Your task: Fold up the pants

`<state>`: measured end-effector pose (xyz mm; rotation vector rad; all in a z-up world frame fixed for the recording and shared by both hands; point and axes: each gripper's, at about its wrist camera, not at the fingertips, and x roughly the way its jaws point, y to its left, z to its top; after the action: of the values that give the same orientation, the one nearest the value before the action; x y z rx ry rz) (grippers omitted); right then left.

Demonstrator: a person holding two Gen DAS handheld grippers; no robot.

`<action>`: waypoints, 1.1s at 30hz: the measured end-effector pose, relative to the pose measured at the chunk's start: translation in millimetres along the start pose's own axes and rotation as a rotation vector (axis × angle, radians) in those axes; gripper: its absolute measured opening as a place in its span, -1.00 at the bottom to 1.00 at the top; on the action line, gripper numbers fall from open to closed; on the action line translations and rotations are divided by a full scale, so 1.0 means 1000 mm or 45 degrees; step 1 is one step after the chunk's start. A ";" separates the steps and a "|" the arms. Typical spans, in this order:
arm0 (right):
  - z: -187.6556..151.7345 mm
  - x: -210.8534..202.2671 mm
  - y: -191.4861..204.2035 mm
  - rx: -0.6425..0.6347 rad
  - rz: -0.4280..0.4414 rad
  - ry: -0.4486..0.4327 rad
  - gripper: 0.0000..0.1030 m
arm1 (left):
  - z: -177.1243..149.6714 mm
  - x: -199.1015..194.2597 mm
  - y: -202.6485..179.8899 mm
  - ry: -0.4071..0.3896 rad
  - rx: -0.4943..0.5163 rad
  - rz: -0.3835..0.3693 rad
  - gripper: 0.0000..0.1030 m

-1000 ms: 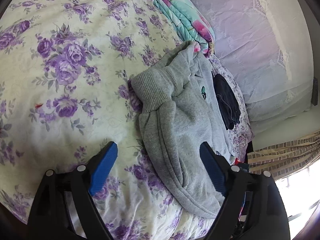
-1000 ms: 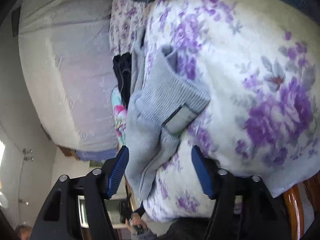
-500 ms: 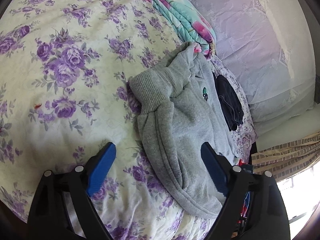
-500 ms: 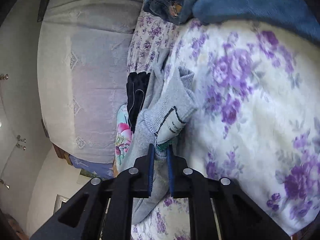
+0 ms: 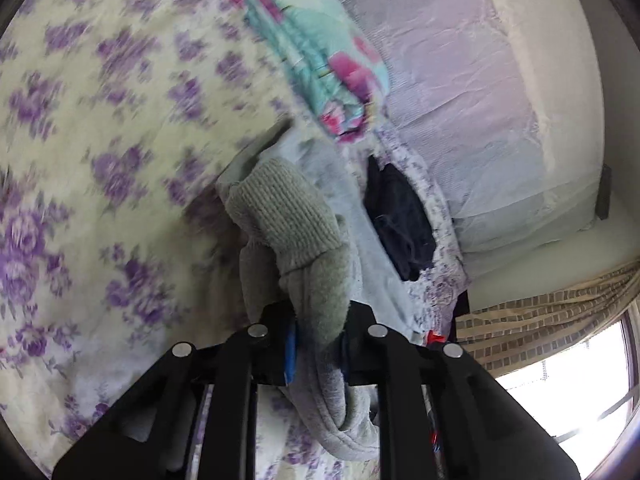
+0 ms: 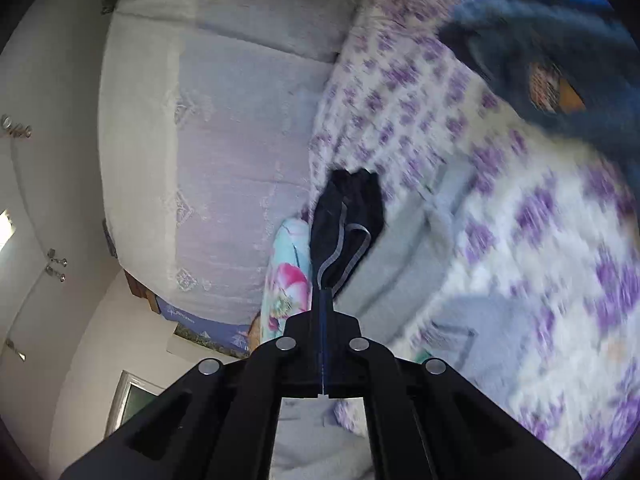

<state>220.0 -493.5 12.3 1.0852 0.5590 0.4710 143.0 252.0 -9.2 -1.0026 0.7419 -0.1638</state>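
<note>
Looking along my left gripper (image 5: 318, 344), I see that its jaws have just been closing and are now clamped on a thick bunch of the grey sweatpants (image 5: 320, 280). The ribbed cuff (image 5: 284, 212) stands up just ahead of the blue pads, and the rest of the leg hangs down under the jaws. The floral bedsheet (image 5: 100, 128) spreads to the left of the jaws. A dark garment (image 5: 400, 216) lies ahead to the right, apart from my grip, and a folded turquoise quilt (image 5: 320, 68) lies far ahead.

In the view along my right gripper (image 6: 323, 320), the jaws have also just been closing and the pads now meet. I see no cloth between them, so I cannot tell if a thin edge is pinched. The sweatpants (image 6: 400, 272) lie just to the right of the jaws, with the label (image 6: 448, 340) close beside them. The dark garment (image 6: 344, 216) is right ahead of the tips.

To do this fold well, I think the right side should first check its hold near the label. Both ends should then travel together, so that the leg lies flat and the dark garment is not dragged.
</note>
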 end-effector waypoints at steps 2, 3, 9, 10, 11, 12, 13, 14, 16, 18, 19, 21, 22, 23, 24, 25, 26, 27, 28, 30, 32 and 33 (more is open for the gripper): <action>0.017 0.007 0.029 -0.096 0.048 0.069 -1.00 | 0.002 -0.007 -0.029 -0.030 0.084 -0.018 -0.72; 0.015 0.008 0.035 -0.111 0.031 0.120 -0.93 | 0.001 -0.007 -0.036 -0.028 0.112 -0.011 -0.72; -0.071 -0.027 -0.015 -0.015 -0.251 0.286 -0.16 | -0.009 0.003 -0.018 -0.002 0.092 0.046 -0.72; -0.080 -0.027 -0.025 0.022 -0.283 0.301 -0.16 | -0.011 0.001 -0.010 0.001 0.077 0.039 -0.72; -0.088 -0.025 -0.032 0.059 -0.296 0.317 -0.16 | -0.012 0.000 -0.006 0.003 0.064 0.032 -0.72; -0.093 -0.021 -0.037 0.083 -0.299 0.335 -0.13 | -0.015 -0.003 0.001 0.003 0.047 0.023 -0.72; -0.098 -0.016 -0.038 0.107 -0.308 0.355 -0.09 | -0.016 -0.006 0.006 0.007 0.038 0.019 -0.72; -0.102 -0.012 -0.035 0.117 -0.308 0.367 0.05 | -0.019 -0.007 0.009 0.013 0.038 0.020 -0.72; -0.104 0.005 -0.025 0.111 -0.305 0.388 0.32 | -0.023 -0.011 0.014 0.017 0.037 0.026 -0.72; -0.105 0.025 -0.019 0.097 -0.361 0.409 0.44 | -0.025 -0.011 0.022 0.023 0.015 0.017 -0.72; -0.107 0.036 -0.021 0.115 -0.395 0.425 0.44 | -0.025 -0.011 0.027 0.024 -0.003 0.009 -0.72; -0.116 0.056 -0.031 0.162 -0.420 0.507 0.39 | -0.026 -0.010 0.035 0.031 -0.029 -0.003 -0.72; -0.122 0.060 -0.038 0.163 -0.433 0.521 0.23 | -0.027 -0.008 0.038 0.036 -0.037 -0.002 -0.72; -0.125 0.061 -0.043 0.146 -0.437 0.530 -0.42 | -0.027 -0.008 0.040 0.040 -0.040 -0.001 -0.72; -0.127 0.061 -0.047 0.126 -0.428 0.549 -0.73 | -0.026 -0.007 0.044 0.048 -0.045 0.000 -0.72; -0.129 0.056 -0.051 0.122 -0.399 0.540 -0.80 | -0.026 -0.006 0.046 0.053 -0.053 -0.001 -0.72; -0.129 0.052 -0.051 0.116 -0.380 0.522 -0.84 | -0.024 -0.004 0.049 0.060 -0.068 -0.004 -0.72; -0.127 0.049 -0.049 0.103 -0.358 0.510 -0.85 | -0.022 -0.001 0.051 0.069 -0.088 -0.005 -0.72; -0.123 0.049 -0.040 0.081 -0.326 0.498 -0.85 | -0.017 0.002 0.050 0.077 -0.107 -0.009 -0.72; -0.102 0.054 -0.007 -0.016 -0.257 0.456 -0.86 | -0.004 0.005 0.037 0.077 -0.110 -0.035 -0.72; -0.072 0.056 0.039 -0.125 -0.165 0.359 -0.86 | 0.009 0.001 0.012 0.046 -0.067 -0.082 -0.72; -0.058 0.053 0.060 -0.169 -0.105 0.307 -0.86 | 0.013 -0.003 0.000 0.029 -0.043 -0.111 -0.72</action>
<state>218.9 -398.1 36.7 0.8806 0.7708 0.5628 149.1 261.8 -3.6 -1.0675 0.7240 -0.2388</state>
